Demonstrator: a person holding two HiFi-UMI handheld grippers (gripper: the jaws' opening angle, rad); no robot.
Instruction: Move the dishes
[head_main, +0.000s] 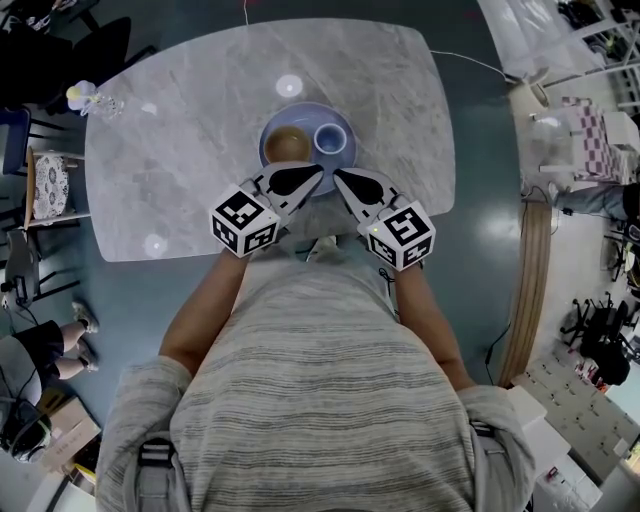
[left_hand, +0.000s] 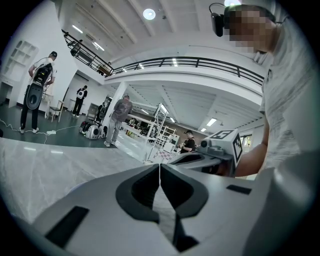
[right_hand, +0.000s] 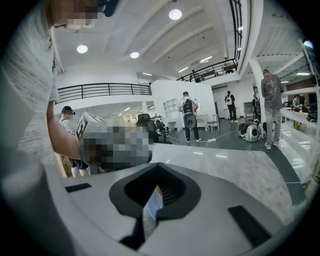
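A blue plate (head_main: 302, 114) sits on the marble table (head_main: 180, 170), carrying a brown bowl (head_main: 287, 143) and a small blue cup (head_main: 329, 138). Both grippers hover over the plate's near rim with their tips almost meeting. My left gripper (head_main: 316, 172) (left_hand: 160, 166) is shut with nothing between its jaws. My right gripper (head_main: 340, 176) (right_hand: 158, 166) is shut too; a strip of the blue plate (right_hand: 151, 205) shows below it through the hollow behind its tips. The plate's near edge is hidden under the grippers.
A clear bottle with a yellow top (head_main: 93, 98) stands at the table's far left corner. Chairs (head_main: 45, 185) line the left side. Several people (right_hand: 189, 120) stand about the hall. A curved wooden piece (head_main: 535, 260) runs along the right.
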